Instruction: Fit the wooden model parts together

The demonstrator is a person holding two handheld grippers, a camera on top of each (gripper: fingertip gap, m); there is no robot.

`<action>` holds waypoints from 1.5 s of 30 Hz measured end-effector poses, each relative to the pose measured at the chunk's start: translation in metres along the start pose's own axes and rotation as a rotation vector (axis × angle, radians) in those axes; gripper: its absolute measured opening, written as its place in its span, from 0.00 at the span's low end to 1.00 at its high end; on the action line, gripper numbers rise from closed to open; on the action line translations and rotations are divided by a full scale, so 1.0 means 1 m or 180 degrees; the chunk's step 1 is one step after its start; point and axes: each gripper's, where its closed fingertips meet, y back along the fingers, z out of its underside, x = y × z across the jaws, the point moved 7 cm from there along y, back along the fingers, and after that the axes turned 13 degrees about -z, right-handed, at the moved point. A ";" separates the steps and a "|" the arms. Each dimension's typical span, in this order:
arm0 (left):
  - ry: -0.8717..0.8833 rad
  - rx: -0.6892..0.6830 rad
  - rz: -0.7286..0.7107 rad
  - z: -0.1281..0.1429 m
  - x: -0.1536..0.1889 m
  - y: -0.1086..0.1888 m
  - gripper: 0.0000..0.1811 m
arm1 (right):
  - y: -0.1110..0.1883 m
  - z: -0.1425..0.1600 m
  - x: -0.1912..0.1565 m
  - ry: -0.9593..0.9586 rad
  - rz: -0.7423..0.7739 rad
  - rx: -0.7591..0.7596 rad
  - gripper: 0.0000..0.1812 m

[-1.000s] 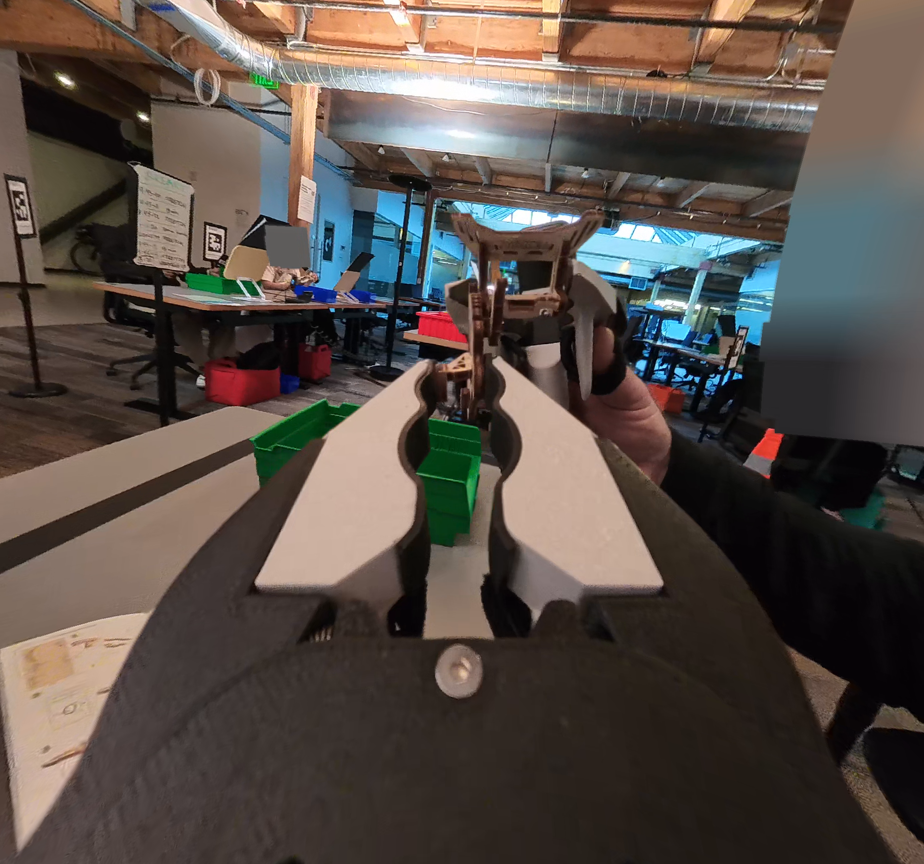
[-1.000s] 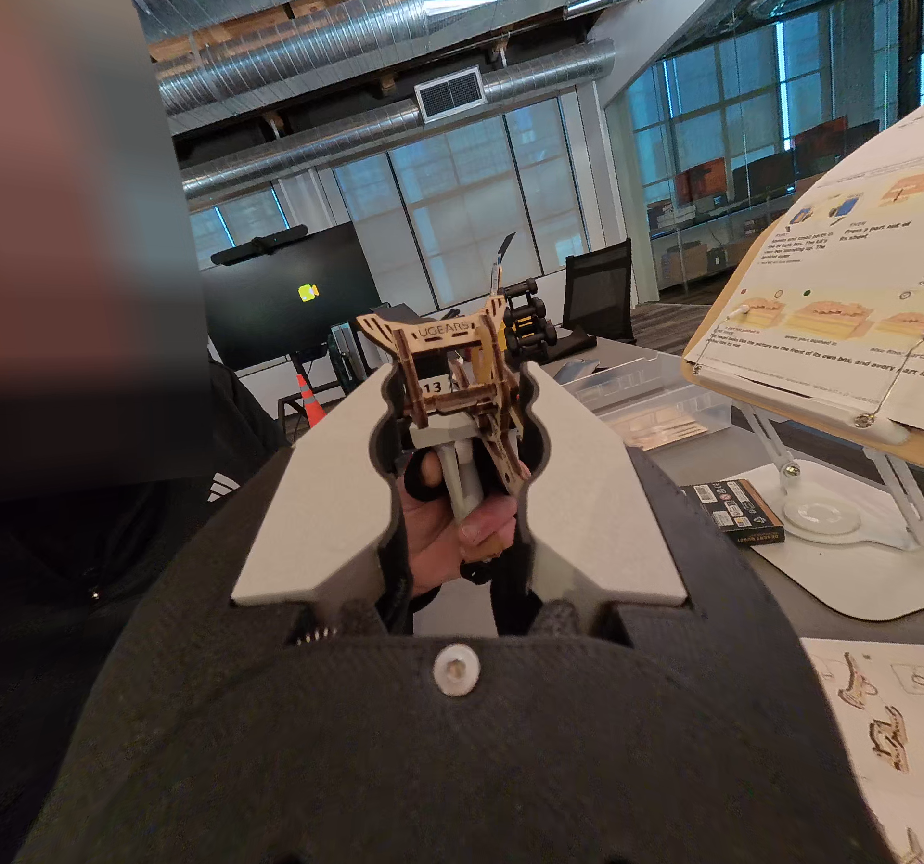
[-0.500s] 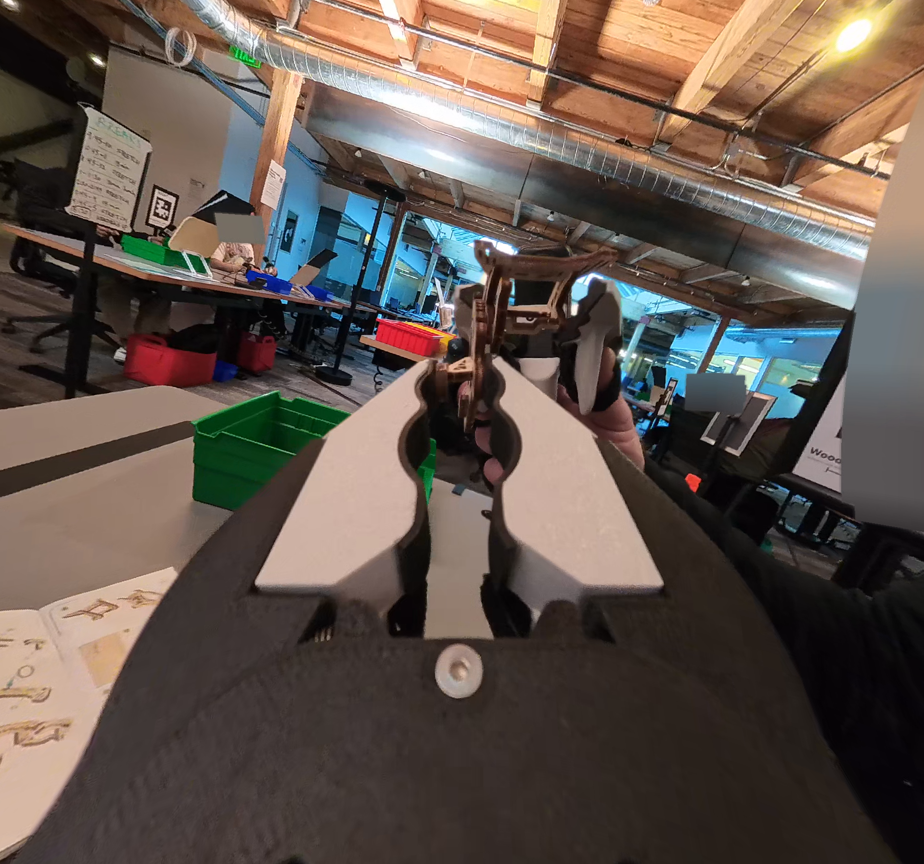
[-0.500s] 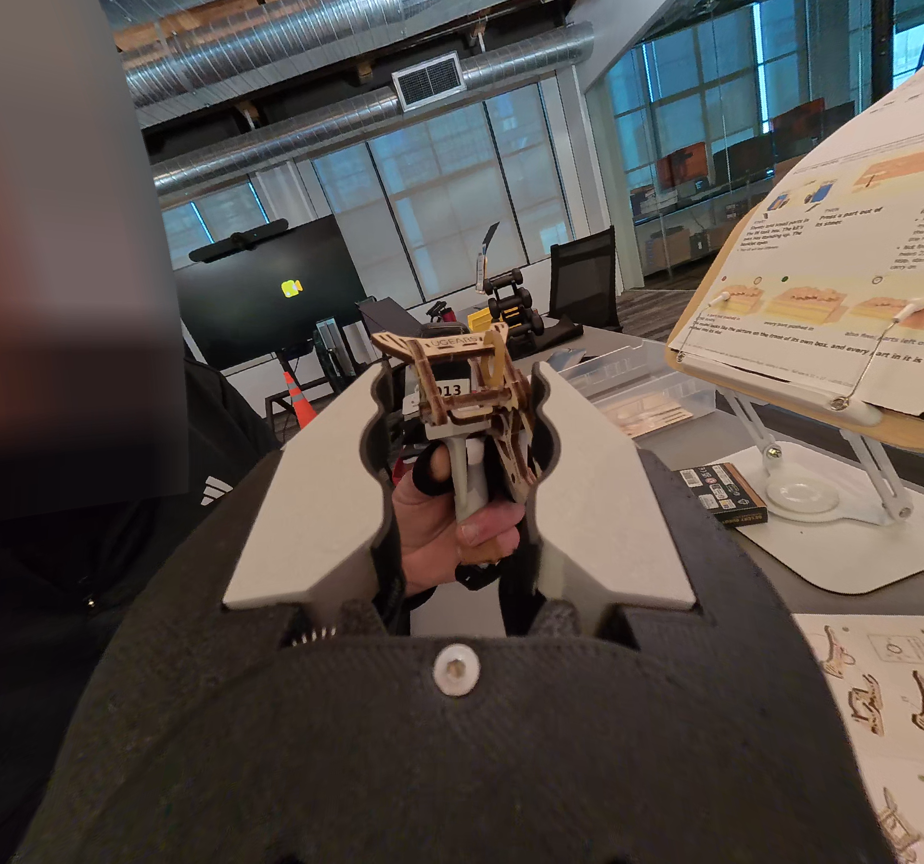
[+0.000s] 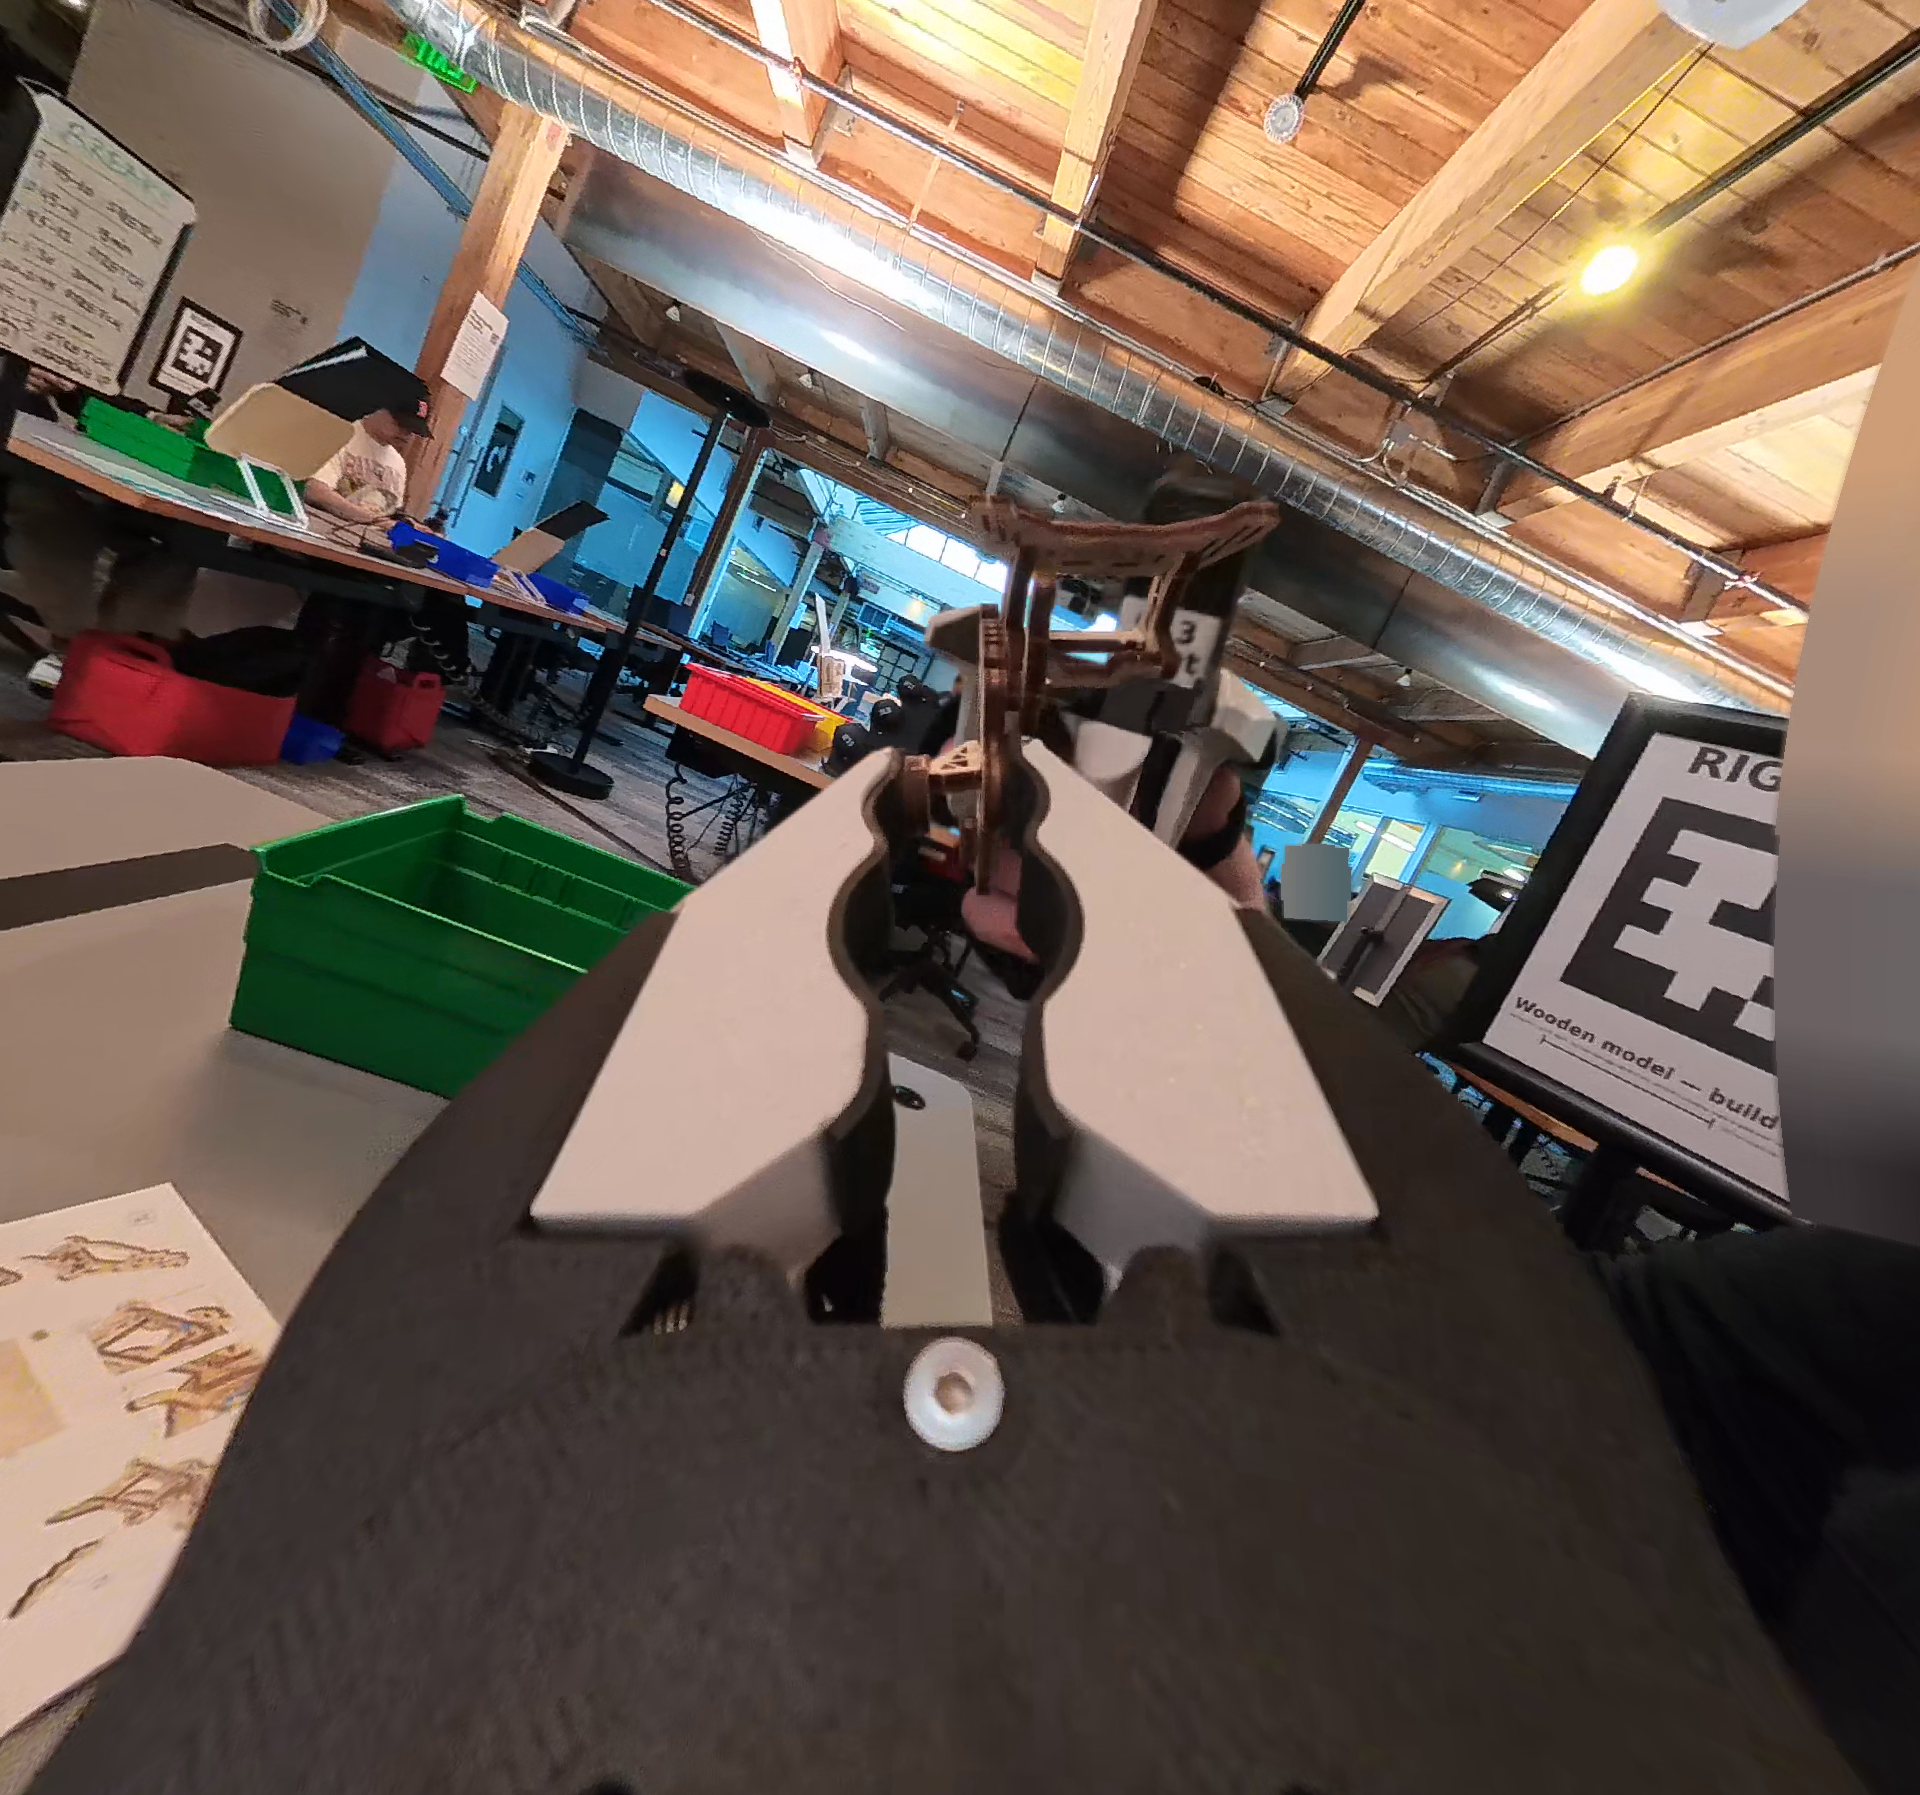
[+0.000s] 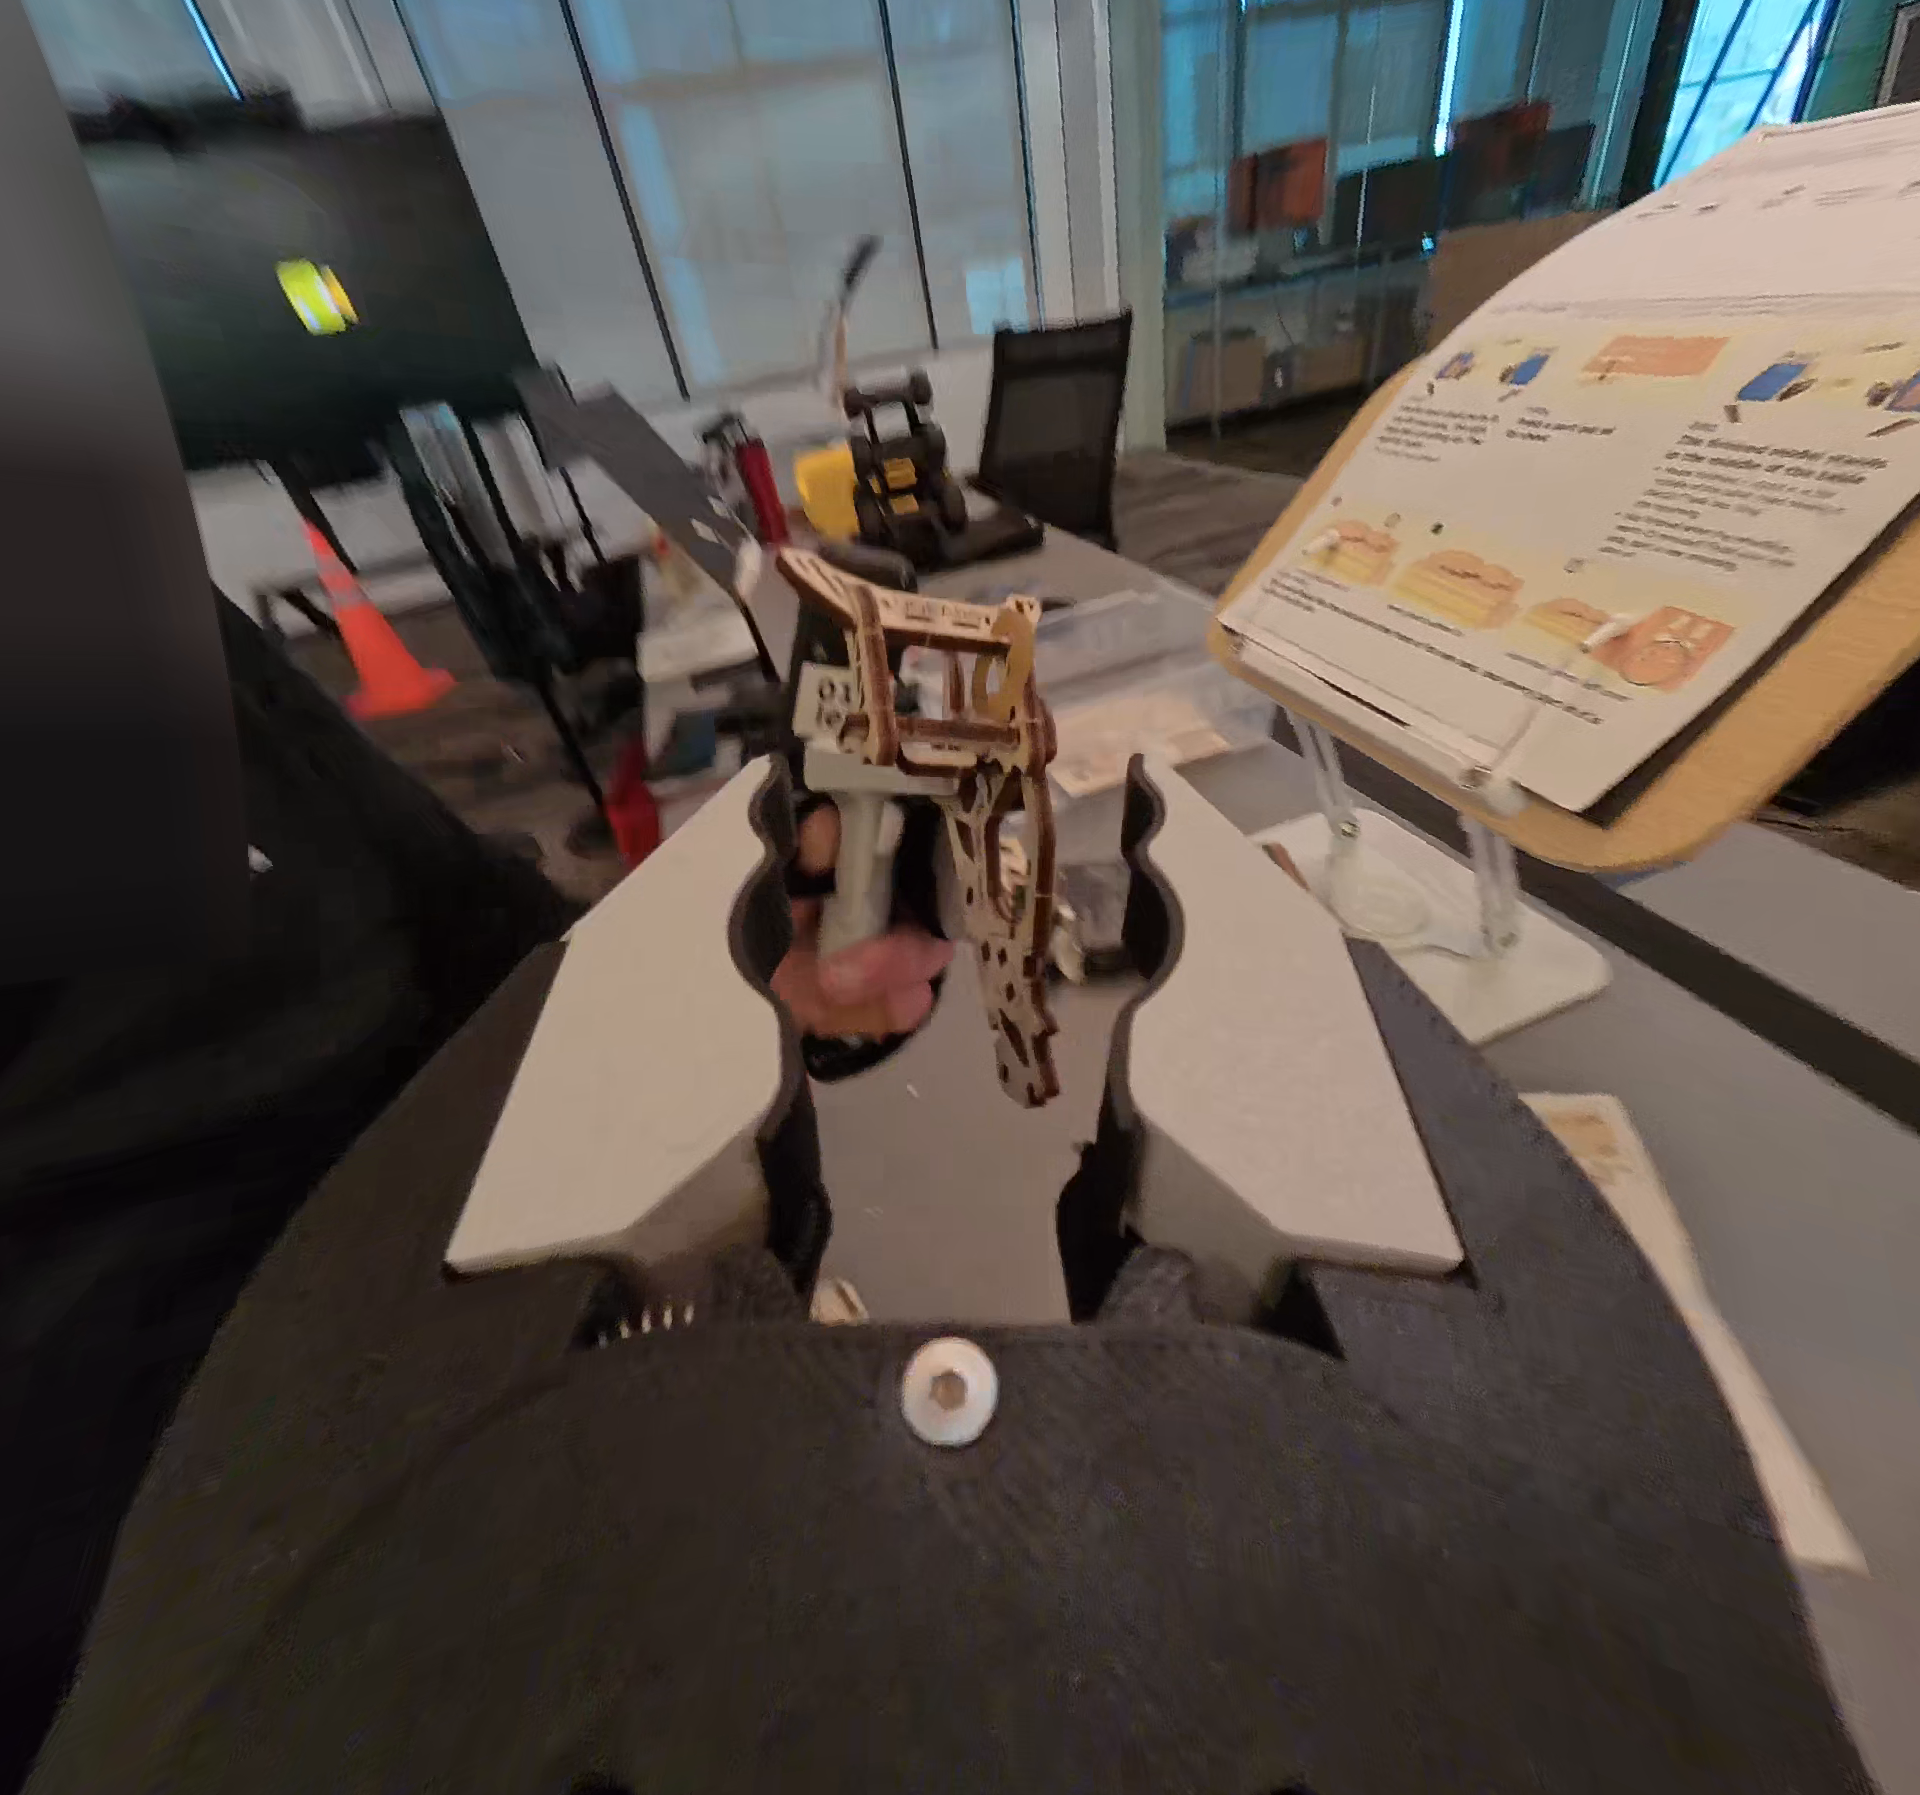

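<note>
The gray table [image 5: 125, 1049] holds a green bin [image 5: 416, 935]. The left gripper [image 5: 961, 769] is pinched on the wooden model [image 5: 1081, 592], held up in the air. The right gripper [image 6: 951, 789] has its fingers [image 6: 1236, 966] spread apart around the model's lower end, not touching it.

Warm ceiling light; fisheye; right view motion-blurred.

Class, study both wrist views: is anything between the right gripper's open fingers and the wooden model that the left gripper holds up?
Nothing visible blocks it. The right gripper is open, and the wooden model hangs in the gap between its fingers with clear space on both sides. The left gripper is shut on the model's edge.
</note>
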 end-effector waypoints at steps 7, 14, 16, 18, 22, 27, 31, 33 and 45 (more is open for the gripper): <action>0.0032 -0.0025 0.0037 0.002 0.002 -0.002 0.08 | -0.010 -0.018 -0.011 0.0834 0.0468 -0.1073 0.26; 0.0051 -0.0019 0.0017 0.003 0.001 -0.003 0.08 | -0.016 -0.024 -0.015 0.1105 0.0631 -0.1304 0.18; 0.0050 -0.0005 0.0027 0.003 0.002 -0.003 0.08 | -0.018 -0.024 -0.017 0.1146 0.0685 -0.1272 0.18; 0.0021 0.0006 0.0013 0.003 0.003 -0.004 0.08 | -0.019 -0.024 -0.017 0.1164 0.0759 -0.1197 0.19; 0.0020 0.0040 0.0003 0.002 0.003 -0.004 0.08 | -0.019 -0.023 -0.019 0.1179 0.0899 -0.0925 0.16; 0.0001 0.0058 -0.0011 0.002 0.004 -0.004 0.08 | -0.022 -0.016 -0.022 0.1251 0.1045 -0.0726 0.14; 0.0009 0.0073 0.0011 0.002 0.005 -0.004 0.08 | -0.026 -0.011 -0.025 0.1419 0.1225 -0.0753 0.14; -0.0020 0.0071 0.0005 0.002 0.006 -0.005 0.08 | -0.026 -0.010 -0.025 0.1513 0.1334 -0.0817 0.13; -0.0155 0.0077 -0.0088 0.001 0.007 -0.006 0.08 | -0.020 -0.014 -0.034 0.1806 0.1749 -0.1377 0.18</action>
